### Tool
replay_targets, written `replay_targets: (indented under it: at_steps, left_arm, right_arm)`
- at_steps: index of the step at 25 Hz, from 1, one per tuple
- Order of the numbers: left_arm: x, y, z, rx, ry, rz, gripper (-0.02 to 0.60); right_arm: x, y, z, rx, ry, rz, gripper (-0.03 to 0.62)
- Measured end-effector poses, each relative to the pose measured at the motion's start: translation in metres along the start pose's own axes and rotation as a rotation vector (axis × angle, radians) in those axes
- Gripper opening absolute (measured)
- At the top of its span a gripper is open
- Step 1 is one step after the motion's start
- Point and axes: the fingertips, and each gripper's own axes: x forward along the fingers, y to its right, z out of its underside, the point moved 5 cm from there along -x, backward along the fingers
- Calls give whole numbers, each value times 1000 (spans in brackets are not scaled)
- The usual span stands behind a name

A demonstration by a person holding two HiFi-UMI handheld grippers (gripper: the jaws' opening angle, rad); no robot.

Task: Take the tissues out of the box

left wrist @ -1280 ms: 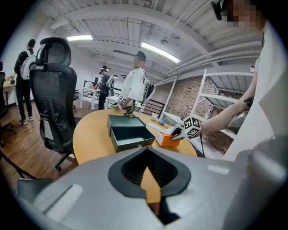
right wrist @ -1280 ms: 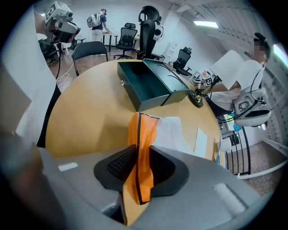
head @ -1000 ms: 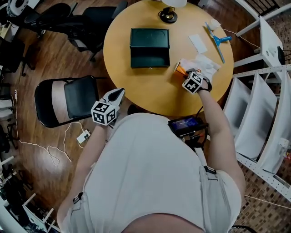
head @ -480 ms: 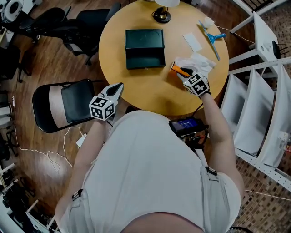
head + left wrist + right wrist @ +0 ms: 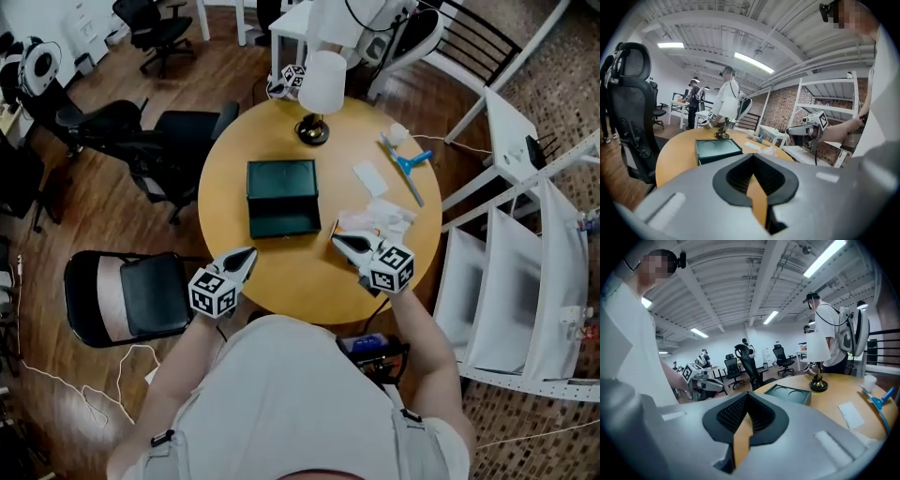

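The dark green box (image 5: 281,199) lies open on the round wooden table (image 5: 234,169); it also shows in the left gripper view (image 5: 717,150) and the right gripper view (image 5: 787,393). A crumpled pile of white tissues (image 5: 380,220) lies to the right of the box, also seen small (image 5: 768,151). My right gripper (image 5: 339,240) hovers just in front of that pile, pointing left, shut and empty (image 5: 747,399). Over the table's near edge my left gripper (image 5: 240,260) is shut on nothing (image 5: 752,161).
A lamp (image 5: 319,94) stands at the table's far side. A blue squeegee (image 5: 405,164) and a white sheet (image 5: 370,178) lie at the back right. Black chairs (image 5: 141,300) stand to the left and white shelving (image 5: 525,281) to the right. People stand in the background.
My right gripper has drawn back from the tissue pile toward the near edge and its jaws have closed with nothing in them. The left gripper has stayed by the table edge. The head view has lifted back.
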Motion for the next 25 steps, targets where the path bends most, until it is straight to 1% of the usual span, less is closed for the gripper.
replay_targets:
  at_steps: [2,4,8,14,20,25]
  left_arm:
    - [-1,10,-1,-1,-1,14,0]
    - [4,15,0,7,1,27,0]
    - [7,21,4,8,0,36,0]
    - [10,29,11,13,0,41,0]
    - [13,32,19,15,-25,44,0]
    - [15,39,17,29,-24,55,0]
  right_arm:
    - [-3,-15,5,-18,-32,-28,0]
    - [-6,-21,6,-52,-51,-48,0]
    - [-12,-24,8,-83,-57,-47,0]
    - [-18,-24,20,-75,-48,-36,0]
    - [-28,-25,35,-55,-61,-23,0]
    - [-28,-21,35,-54,-62,-13,0]
